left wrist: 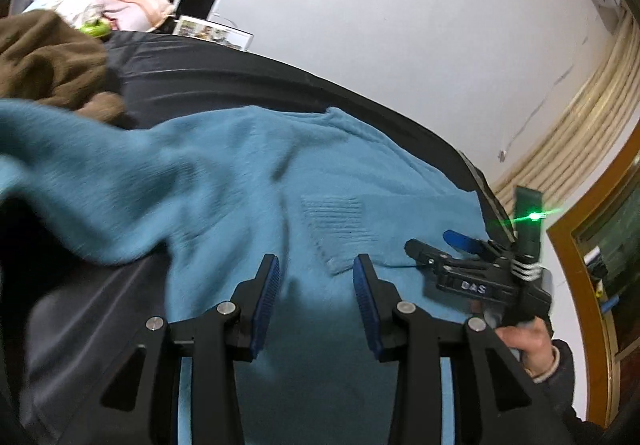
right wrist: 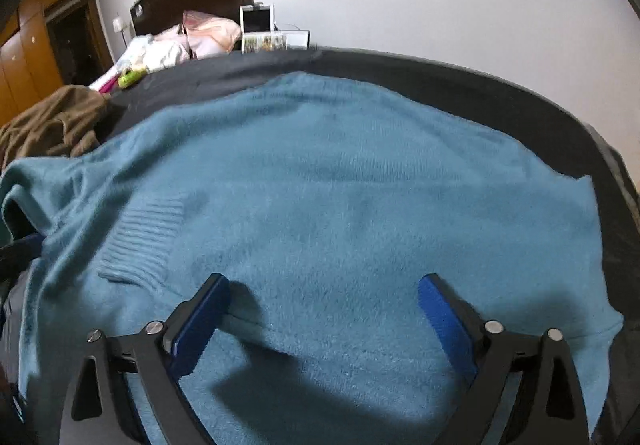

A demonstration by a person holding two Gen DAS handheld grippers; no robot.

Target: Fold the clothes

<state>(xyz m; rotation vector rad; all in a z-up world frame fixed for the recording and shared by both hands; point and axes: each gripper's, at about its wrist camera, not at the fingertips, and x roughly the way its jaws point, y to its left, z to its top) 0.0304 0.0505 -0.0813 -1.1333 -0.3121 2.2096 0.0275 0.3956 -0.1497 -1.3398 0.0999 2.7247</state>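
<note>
The left gripper [left wrist: 316, 265] stands partly open with nothing between its pads, just short of the ribbed cuff [left wrist: 340, 233] of the blue sweater [left wrist: 240, 173]. The right gripper [right wrist: 324, 285] gapes wide, empty, hovering over the sweater's flat body. A sleeve lies folded across ahead of the left fingers. The likely hazard: closing on thick fuzzy knit could pinch two layers and drag the folded sleeve askew. Beyond the sweater, dark bedding [right wrist: 480, 85] leaves a margin before the edge; a brown garment [left wrist: 44, 57] crowds the far left.
</note>
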